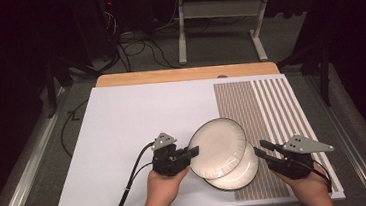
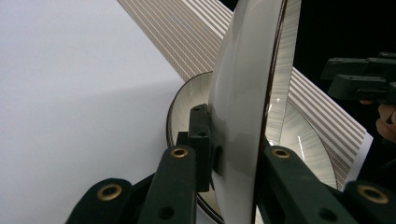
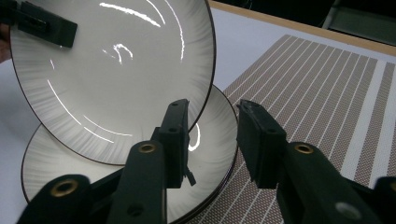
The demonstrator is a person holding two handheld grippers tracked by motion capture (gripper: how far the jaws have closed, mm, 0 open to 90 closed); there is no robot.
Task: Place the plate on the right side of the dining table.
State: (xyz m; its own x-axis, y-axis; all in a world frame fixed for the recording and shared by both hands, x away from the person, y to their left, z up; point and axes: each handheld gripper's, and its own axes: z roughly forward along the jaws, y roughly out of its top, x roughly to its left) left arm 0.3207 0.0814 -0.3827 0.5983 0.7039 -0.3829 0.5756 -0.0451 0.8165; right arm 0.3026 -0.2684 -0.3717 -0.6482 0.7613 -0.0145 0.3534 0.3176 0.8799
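Holding: my left gripper (image 1: 194, 151) has its fingers clenched on the left rim of the round cream ceramic plate with a dark edge (image 1: 218, 145); in the left gripper view one pad sits on each face of the rim (image 2: 243, 140).
Plate position: I see it lifted and tilted, its lower edge over the matching cream plate lying flat (image 1: 237, 174) on the bench.
Right gripper: my right gripper (image 1: 261, 151) sits just beside the plates' right edge, fingers released, nothing between them; in the right gripper view the gap between them (image 3: 212, 140) frames the flat plate's rim.
Flat plate: it rests partly on the brown-and-white striped placemat (image 1: 267, 110), partly on the white bench cover (image 1: 133, 127); in the right gripper view I think I see more than one rim stacked there, but I cannot tell for sure.
Surroundings: the light wooden bench edge (image 1: 183, 74) shows beyond the cover; grey table legs (image 1: 181, 33) and loose black cables (image 1: 136, 49) are on the floor farther back, well apart.
In the way: the flat plate lies directly under the tilted one, and my right fingers are close to both rims.
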